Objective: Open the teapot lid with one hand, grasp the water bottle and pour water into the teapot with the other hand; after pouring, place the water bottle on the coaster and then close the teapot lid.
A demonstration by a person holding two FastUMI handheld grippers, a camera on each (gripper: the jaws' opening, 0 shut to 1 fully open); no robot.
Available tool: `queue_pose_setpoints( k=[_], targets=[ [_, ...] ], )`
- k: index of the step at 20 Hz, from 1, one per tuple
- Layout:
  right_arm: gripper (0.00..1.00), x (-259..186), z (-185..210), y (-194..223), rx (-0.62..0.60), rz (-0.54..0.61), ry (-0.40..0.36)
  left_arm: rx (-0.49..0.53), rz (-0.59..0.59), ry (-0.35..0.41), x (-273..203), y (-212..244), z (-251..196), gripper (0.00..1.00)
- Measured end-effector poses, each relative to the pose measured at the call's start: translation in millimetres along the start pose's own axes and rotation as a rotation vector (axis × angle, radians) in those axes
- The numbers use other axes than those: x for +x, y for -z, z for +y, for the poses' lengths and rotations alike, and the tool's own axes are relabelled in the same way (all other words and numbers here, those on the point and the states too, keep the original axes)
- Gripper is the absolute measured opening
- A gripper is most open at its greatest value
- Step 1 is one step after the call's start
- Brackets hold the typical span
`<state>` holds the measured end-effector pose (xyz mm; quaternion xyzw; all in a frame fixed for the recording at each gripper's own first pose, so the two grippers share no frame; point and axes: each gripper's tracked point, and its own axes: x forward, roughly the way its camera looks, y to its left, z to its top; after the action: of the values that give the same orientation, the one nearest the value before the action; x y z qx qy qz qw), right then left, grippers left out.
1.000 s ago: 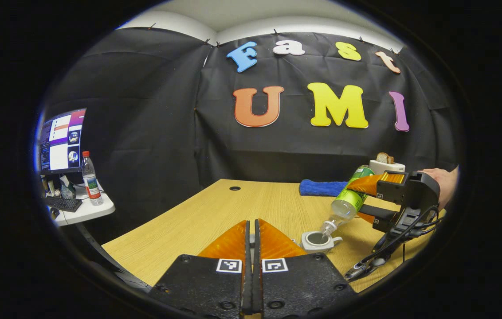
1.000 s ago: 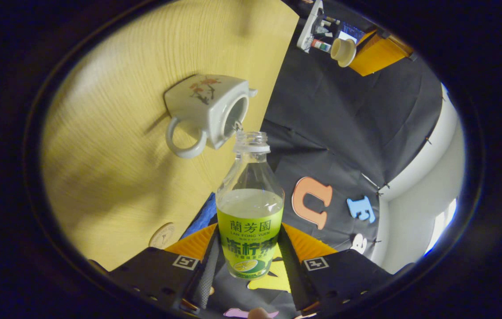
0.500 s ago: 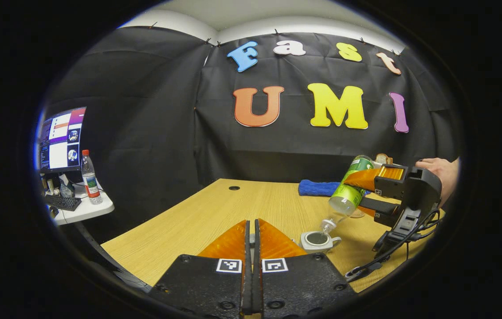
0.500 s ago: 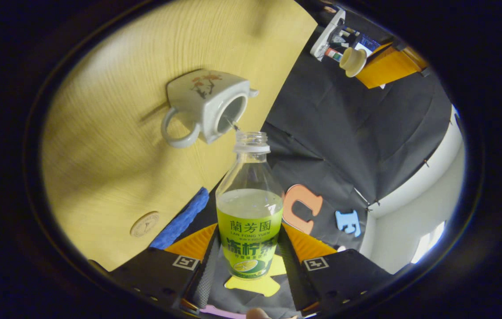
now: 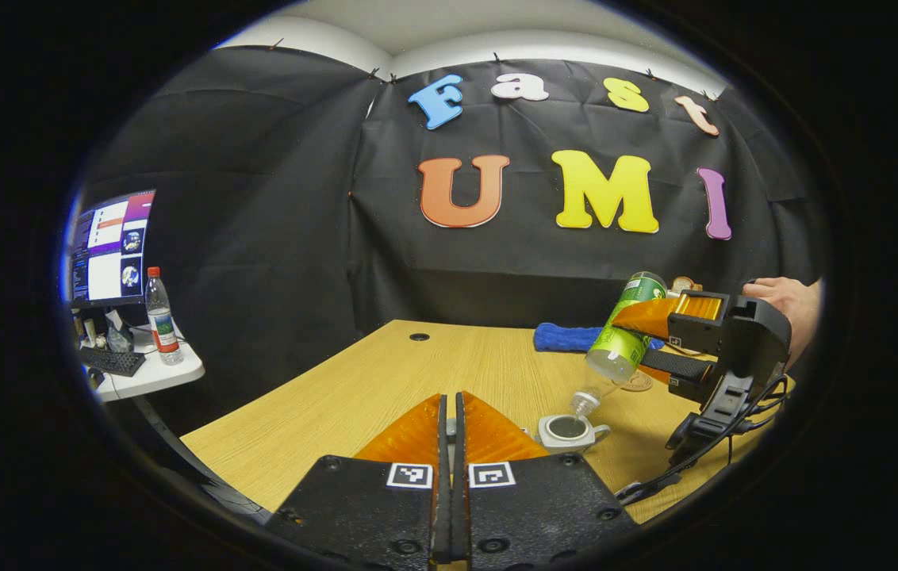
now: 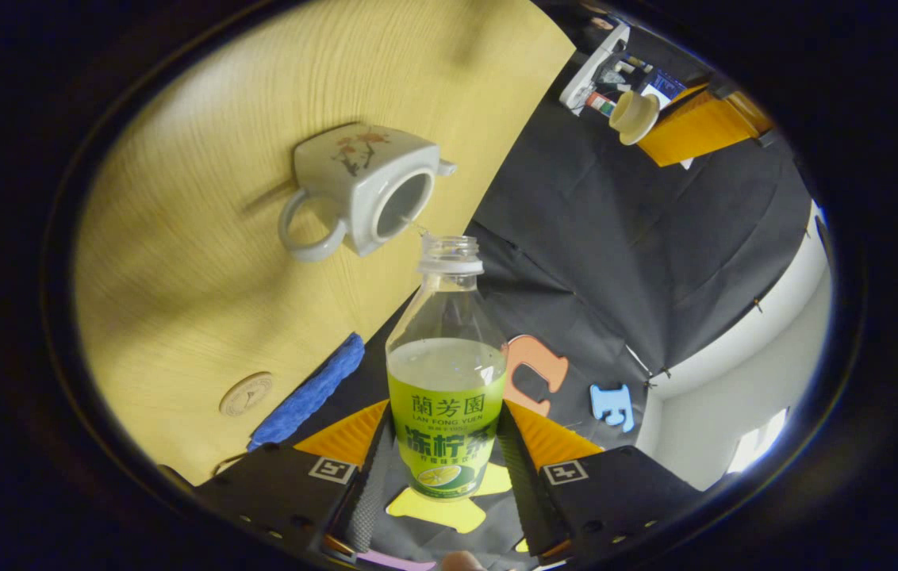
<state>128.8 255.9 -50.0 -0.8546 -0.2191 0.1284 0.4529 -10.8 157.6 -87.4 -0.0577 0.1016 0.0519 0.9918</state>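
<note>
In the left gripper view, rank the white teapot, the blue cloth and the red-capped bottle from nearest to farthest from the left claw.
1. Small white ceramic teapot: just right of the left claw, lid off.
2. Blue cloth: farther back on the wooden table, to the right.
3. Clear red-capped plastic bottle: far left, on the white side table, off the wooden table.

Even overhead light, soft shadows, sharp centres, strong fisheye bending at edges.

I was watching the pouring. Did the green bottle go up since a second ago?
Yes. In the left gripper view the water bottle now sits higher above the teapot on the table, held by the right gripper.
</note>
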Motion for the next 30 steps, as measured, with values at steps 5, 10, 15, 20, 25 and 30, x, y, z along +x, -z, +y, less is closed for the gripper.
queue_pose_setpoints(
  k=[5, 10, 15, 20, 25, 30],
  targets=[
    [0.70, -1, -2, -2, -0.002, -0.003, 0.007, 0.001, -0.003, 0.000, -1, -1, 0, 0.03],
    [0.70, 1, -4, -3, 0.000, -0.008, 0.013, 0.001, -0.005, -0.001, -2, -3, 0, 0.02],
    [0.70, 2, 10, -3, 0.061, -0.009, -0.015, -0.001, -0.004, -0.007, 0, -1, 3, 0.03],
    [0.71, -5, 48, -7, 0.364, 0.013, -0.161, -0.018, -0.008, -0.029, -2, -4, 11, 0.02],
    [0.70, -24, 49, -4, 0.976, 0.056, -0.282, 0.004, -0.011, -0.019, -1, -4, -1, 0.03],
    [0.70, -22, 54, 74, 1.679, 0.196, -0.163, 0.000, -0.003, 0.047, 6, -1, -34, 0.03]
  ],
)
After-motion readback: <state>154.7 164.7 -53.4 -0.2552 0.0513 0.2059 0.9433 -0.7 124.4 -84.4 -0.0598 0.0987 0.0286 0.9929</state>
